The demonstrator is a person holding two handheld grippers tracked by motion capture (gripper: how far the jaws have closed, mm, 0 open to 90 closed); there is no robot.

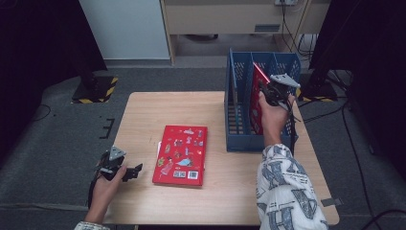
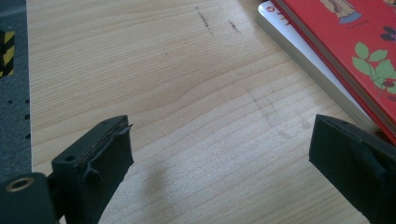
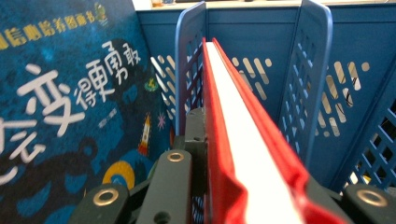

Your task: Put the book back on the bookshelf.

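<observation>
I am working at the bench [image 1: 143,110], and the step in hand, as I judge it, is filing books into the blue file rack [image 1: 234,139] standing at its far right corner. The rack is showing three compartments divided by slotted walls, and I am lowering a red book [image 1: 258,91] edge-first into the middle one, tilted and not yet seated. My right hand-held gripper [image 1: 268,91] is clamped on this book near its upper edge; in the right gripper view the red book [image 3: 243,154] is running away from me between the jaws, white page block showing, with a blue divider [image 3: 189,70] on one side and another on the other. A dark blue picture book [image 3: 60,112] is already standing in the neighbouring compartment. The next move, I think, is calling for me to ease the book straight down between the dividers until it rests on the rack floor, then let the jaws part. On the bench a red sticker-covered book [image 1: 181,154] is lying flat, with a thinner white one [image 2: 299,51] peeking from beneath it. My left hand-held gripper [image 1: 130,172] is resting just beside that stack, jaws apart and holding nothing. Counting: one rack, four books in all, two hand-held grippers.
</observation>
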